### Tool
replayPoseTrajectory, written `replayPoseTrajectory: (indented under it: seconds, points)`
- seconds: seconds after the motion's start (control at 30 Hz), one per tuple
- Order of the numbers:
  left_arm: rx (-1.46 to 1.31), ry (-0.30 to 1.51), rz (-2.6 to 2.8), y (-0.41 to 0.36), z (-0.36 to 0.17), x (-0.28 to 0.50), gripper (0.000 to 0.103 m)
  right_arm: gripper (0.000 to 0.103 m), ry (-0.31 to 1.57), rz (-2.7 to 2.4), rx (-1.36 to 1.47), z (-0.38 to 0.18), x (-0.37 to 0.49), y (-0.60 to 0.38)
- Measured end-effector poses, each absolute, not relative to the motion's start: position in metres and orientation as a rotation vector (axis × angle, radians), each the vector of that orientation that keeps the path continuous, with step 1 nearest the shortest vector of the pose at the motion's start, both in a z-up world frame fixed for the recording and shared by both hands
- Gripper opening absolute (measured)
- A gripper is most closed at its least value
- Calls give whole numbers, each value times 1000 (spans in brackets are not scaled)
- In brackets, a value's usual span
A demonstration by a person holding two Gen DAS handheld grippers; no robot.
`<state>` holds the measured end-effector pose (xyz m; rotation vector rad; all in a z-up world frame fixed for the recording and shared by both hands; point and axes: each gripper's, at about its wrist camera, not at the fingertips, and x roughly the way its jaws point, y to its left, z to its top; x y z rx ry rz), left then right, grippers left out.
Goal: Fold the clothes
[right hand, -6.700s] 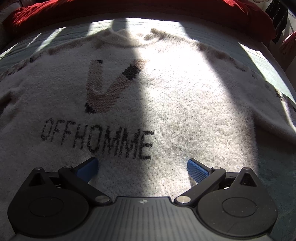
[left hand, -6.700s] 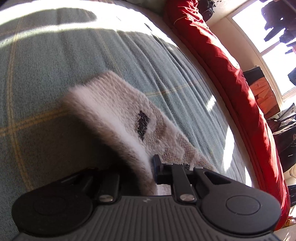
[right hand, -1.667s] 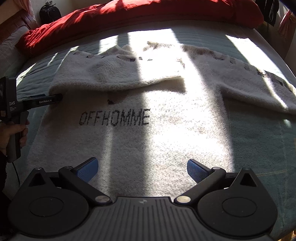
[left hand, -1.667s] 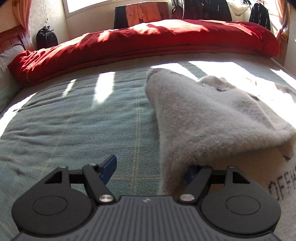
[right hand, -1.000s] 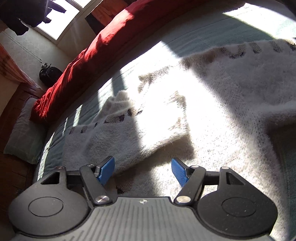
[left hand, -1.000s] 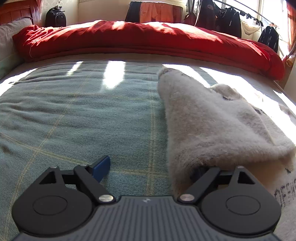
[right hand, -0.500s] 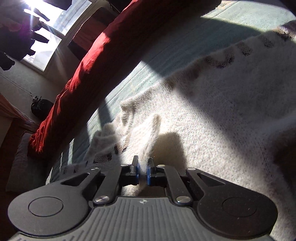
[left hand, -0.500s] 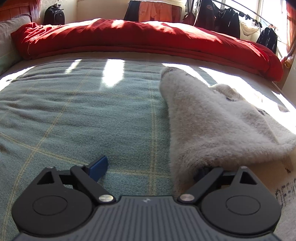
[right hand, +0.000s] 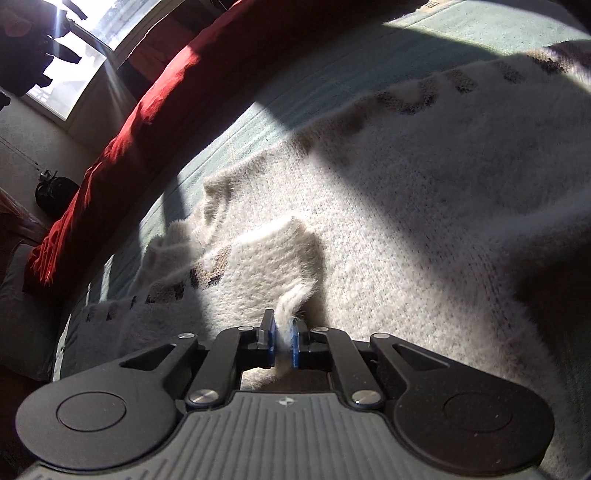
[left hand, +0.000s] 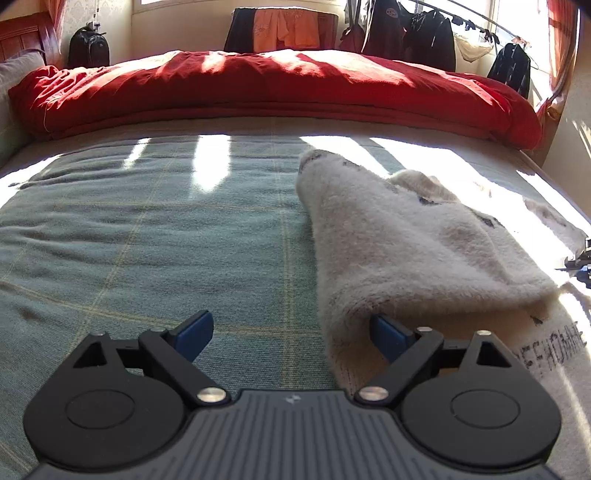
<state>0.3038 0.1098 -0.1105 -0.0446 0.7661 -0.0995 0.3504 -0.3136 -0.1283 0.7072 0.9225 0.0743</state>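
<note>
Two grippers work on one fuzzy cream sweater (left hand: 406, 236) that lies spread on a green plaid bedspread (left hand: 147, 236), on the near side of the red duvet (left hand: 258, 96) bunched along the far edge of the bed. The left gripper (left hand: 291, 334) has its blue-padded fingers (left hand: 194, 330) spread wide apart, gripping nothing; one pad sits over bare bedspread, while the other is tucked just under the folded-over sleeve (left hand: 424, 258), which lies across the sweater's body above the black lettering (left hand: 554, 349). Whether that pad touches the knit cannot be told. The right gripper (right hand: 282, 341) has its fingers brought together and clamped on a tuft of the sleeve cuff (right hand: 273, 258), the pinched edge standing up between the blue pads. From that camera, brown patterned bands (right hand: 443, 92) run along the sweater towards the duvet (right hand: 147, 110). Beyond the duvet, dark garments (left hand: 406, 33) hang on a rail by the window, and a black backpack (left hand: 88, 48) stands against the wall.
</note>
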Motion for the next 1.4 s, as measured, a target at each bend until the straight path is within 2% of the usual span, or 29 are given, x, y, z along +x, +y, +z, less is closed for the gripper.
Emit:
replayPoseTrajectory:
  seconds: [0.13, 0.27, 0.33, 0.6, 0.73, 0.97, 1.03, 1.27, 1.4]
  points:
    - [-27, 693, -208, 103, -78, 300, 91, 9, 914, 82, 696, -131, 351, -312]
    - [-87, 628, -336, 85, -58, 327, 91, 9, 905, 87, 719, -133, 350, -315]
    - [-107, 615, -370, 74, -61, 342, 91, 9, 906, 90, 718, -133, 350, -315]
    - [-146, 768, -315, 62, -123, 398, 90, 9, 903, 104, 702, -134, 352, -314]
    - [-114, 801, -280, 68, -143, 400, 88, 13, 900, 114, 691, -135, 352, -312]
    - [-187, 722, -308, 77, -113, 404, 88, 15, 901, 112, 692, -133, 353, -312]
    - [-198, 700, -314, 78, -109, 414, 88, 20, 902, 113, 695, -131, 353, -311]
    - [-212, 822, -257, 80, -146, 459, 88, 20, 905, 121, 682, -131, 354, -310]
    - [-179, 824, -303, 81, -127, 443, 88, 20, 906, 126, 695, -131, 353, -312]
